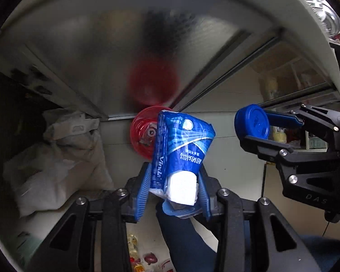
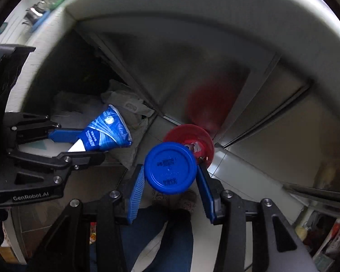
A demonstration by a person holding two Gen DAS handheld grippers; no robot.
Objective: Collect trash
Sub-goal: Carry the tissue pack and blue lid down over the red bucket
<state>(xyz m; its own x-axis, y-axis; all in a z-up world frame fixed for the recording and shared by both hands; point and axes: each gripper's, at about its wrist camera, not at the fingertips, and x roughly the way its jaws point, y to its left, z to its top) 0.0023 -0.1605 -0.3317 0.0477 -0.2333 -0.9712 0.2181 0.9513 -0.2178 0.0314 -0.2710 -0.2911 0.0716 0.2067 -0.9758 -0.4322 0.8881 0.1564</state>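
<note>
The left hand-held gripper (image 1: 174, 181) points steeply down, its blue pads clamped on a blue tissue pack (image 1: 181, 149). Beside it, the right hand-held gripper (image 2: 171, 174) pinches a blue round lid (image 2: 170, 167) at its rim. Below and just ahead of both sits a red bin (image 2: 192, 140) on the pale floor (image 1: 233, 158), against the cabinet's metal door edge (image 1: 115, 116). Crumpled bags (image 1: 59, 158) crowd the left; the floor lies open to the right.
</note>
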